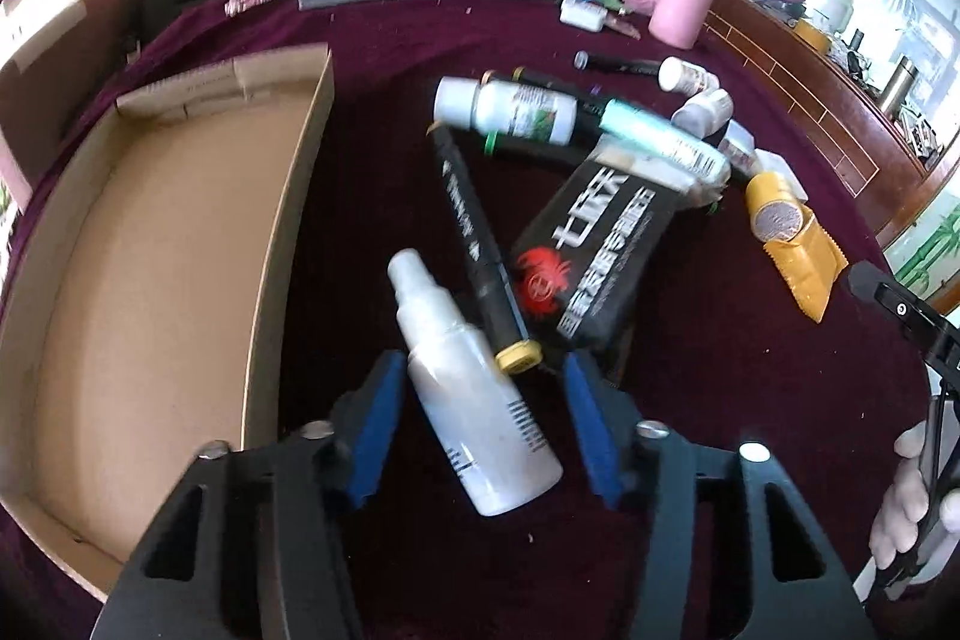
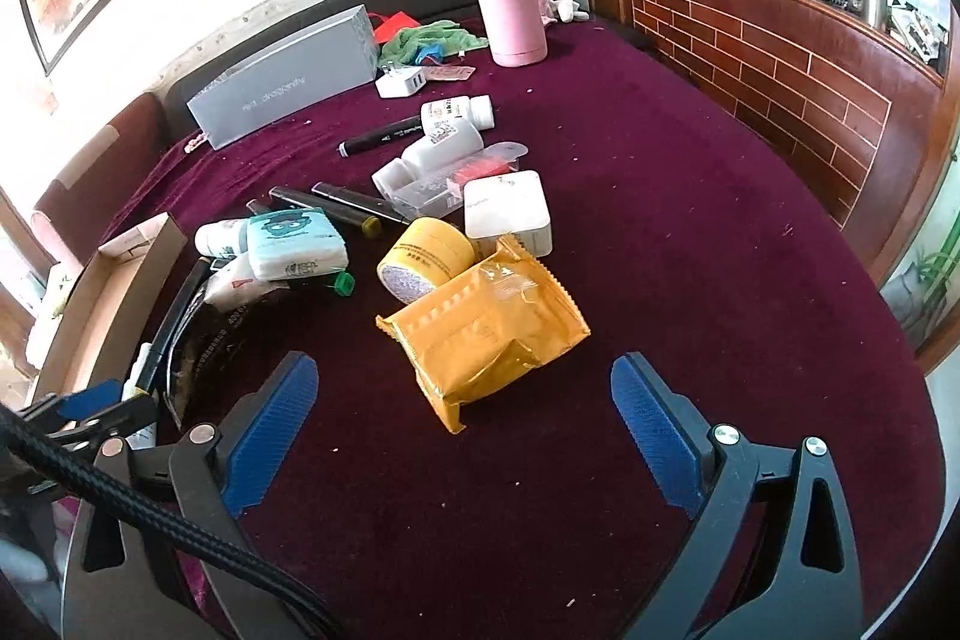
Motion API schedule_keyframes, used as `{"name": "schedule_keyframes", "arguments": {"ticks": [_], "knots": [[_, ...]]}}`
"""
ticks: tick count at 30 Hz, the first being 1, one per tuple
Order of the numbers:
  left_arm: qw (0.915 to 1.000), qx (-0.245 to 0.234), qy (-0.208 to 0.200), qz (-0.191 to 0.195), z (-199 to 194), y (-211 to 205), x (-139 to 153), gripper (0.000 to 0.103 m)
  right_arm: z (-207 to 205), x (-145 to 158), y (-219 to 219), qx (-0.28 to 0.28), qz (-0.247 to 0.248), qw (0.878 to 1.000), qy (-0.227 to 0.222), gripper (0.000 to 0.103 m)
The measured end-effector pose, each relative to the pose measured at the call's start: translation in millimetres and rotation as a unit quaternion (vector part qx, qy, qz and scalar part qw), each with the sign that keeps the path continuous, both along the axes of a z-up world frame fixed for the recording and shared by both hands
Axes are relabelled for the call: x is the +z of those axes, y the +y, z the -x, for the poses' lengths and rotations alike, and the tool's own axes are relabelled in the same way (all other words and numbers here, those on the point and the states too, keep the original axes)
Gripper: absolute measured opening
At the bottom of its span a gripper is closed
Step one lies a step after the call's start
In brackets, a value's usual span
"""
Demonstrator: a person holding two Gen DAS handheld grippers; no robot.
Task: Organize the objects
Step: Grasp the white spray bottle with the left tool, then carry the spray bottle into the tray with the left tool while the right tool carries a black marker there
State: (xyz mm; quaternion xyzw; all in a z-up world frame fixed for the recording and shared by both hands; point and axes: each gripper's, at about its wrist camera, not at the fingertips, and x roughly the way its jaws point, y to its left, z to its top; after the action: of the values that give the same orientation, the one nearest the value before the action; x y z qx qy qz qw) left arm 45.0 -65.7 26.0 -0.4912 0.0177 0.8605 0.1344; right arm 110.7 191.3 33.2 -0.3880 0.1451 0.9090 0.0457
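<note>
Straddling spray bottle, jaws open.

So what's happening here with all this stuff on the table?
A person is tidying clutter on a maroon tablecloth with two handheld grippers. The left gripper is open around a white spray bottle, its pads not visibly clamped on it. Beside it sits a cardboard box with nothing visible inside. The right gripper is open, pointing at a yellow packet. Markers, bottles and packs lie piled nearby.
</note>
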Motion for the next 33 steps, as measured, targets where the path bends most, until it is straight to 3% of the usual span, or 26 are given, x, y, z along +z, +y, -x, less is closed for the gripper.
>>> {"name": "schedule_keyframes", "arguments": {"ticks": [2,5,9,11,12,14,25,30,33], "knots": [[0.9999,0.001,0.004,0.014,-2,-1,-1,0.037,-1,0,0,0.000,-0.001,1.000,0.000,0.100],[0.9997,0.007,0.001,0.024,0,0,-2,0.037,0,-1,-1,0.002,0.000,1.000,-0.003,0.100],[0.9971,0.005,0.012,0.076,3,9,-9,0.037,2,-2,-5,0.007,0.003,1.000,-0.005,0.100],[0.9967,0.005,0.023,0.078,1,10,-10,0.037,2,-1,-8,0.011,0.003,1.000,-0.005,0.100],[0.9968,0.005,0.026,0.075,0,9,-10,0.037,1,0,-10,0.013,0.001,1.000,-0.005,0.100],[0.9976,0.004,0.029,0.062,-1,5,-9,0.025,0,3,-14,0.015,-0.004,1.000,-0.002,0.100],[0.9987,0.004,0.038,-0.034,-30,-21,17,0.025,6,24,-42,0.055,-0.020,0.998,0.002,0.100],[0.9973,0.001,0.049,-0.055,-45,-33,27,0.025,37,38,-82,0.139,0.025,0.990,-0.006,0.099],[0.9963,0.001,0.053,-0.067,-51,-43,30,0.025,66,39,-113,0.191,0.062,0.979,-0.027,0.092]]}}
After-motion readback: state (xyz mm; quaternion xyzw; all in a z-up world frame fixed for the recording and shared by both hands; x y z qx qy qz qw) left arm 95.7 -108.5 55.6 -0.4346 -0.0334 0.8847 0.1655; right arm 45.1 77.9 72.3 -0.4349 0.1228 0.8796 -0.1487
